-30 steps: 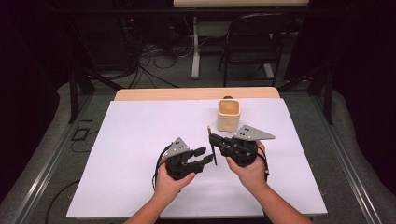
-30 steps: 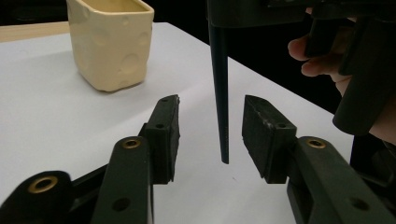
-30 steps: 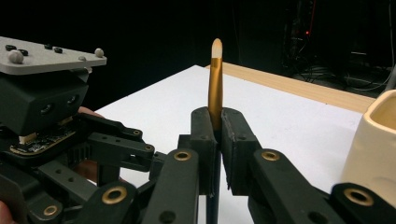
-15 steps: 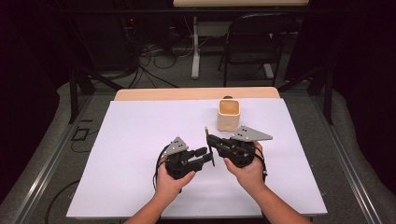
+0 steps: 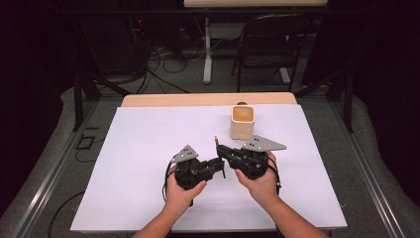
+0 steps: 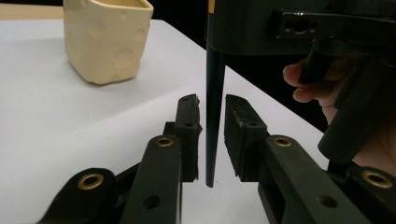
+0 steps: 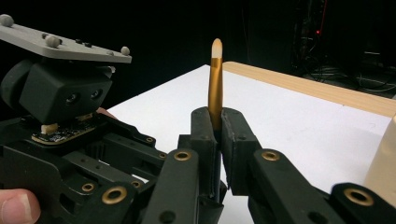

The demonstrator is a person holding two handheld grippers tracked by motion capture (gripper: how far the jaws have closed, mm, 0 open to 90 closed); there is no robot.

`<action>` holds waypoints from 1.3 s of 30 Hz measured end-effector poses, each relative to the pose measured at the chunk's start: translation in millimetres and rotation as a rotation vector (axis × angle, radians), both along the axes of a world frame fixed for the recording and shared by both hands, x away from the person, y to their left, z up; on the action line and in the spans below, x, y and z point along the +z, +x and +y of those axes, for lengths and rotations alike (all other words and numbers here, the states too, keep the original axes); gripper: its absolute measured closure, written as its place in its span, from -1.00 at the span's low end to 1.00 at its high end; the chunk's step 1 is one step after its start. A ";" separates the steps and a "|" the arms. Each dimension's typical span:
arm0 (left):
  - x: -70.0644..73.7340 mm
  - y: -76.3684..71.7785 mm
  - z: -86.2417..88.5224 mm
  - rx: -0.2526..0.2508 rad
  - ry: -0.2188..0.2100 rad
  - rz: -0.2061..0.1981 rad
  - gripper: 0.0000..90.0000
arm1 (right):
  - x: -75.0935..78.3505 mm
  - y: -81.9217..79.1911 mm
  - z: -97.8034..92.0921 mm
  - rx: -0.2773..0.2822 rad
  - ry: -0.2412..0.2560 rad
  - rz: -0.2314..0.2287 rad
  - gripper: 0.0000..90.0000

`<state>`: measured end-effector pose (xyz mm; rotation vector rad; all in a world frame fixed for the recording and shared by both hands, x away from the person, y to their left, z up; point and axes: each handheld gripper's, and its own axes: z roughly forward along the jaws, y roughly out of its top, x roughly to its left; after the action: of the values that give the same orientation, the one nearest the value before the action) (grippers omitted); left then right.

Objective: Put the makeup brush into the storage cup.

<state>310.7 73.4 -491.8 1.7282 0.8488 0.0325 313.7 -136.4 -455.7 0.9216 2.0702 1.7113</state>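
Observation:
My right gripper point(image 5: 219, 149) is shut on a slim brush point(image 7: 215, 79) and holds it upright. The brush has a gold upper part, a pale tip and a dark lower shaft point(image 6: 215, 93). My left gripper point(image 5: 221, 167) sits just left of it, over the white table near the front. Its jaws stand on either side of the dark shaft with a narrow gap on each side, so it is open point(image 6: 212, 109). A cream square cup point(image 5: 242, 122) with dimpled walls stands upright behind the right gripper, also in the left gripper view point(image 6: 107, 42).
A white sheet point(image 5: 148, 148) covers the table, with a wooden strip point(image 5: 198, 100) along the far edge. Beyond the table are a dark chair point(image 5: 270, 44), a table leg and cables on the floor.
The two grippers have drawn slightly closer together. The brush's lower shaft now lies between the left gripper's jaws. The cup has not moved.

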 end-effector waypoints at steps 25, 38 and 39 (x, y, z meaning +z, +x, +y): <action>4.9 -1.6 5.0 0.015 0.056 -0.038 0.86 | 7.1 2.3 -4.7 0.039 0.003 0.051 0.76; 7.0 -9.9 0.0 0.049 0.241 -0.177 0.86 | 13.8 2.6 -5.1 0.058 -0.038 0.089 0.74; 6.8 -10.4 -0.5 0.050 0.251 -0.182 0.86 | 14.2 2.2 -4.7 0.058 -0.043 0.090 0.74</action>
<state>300.3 72.8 -485.1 1.9038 0.7775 0.3371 315.9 -141.1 -441.5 0.9512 2.2034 1.6751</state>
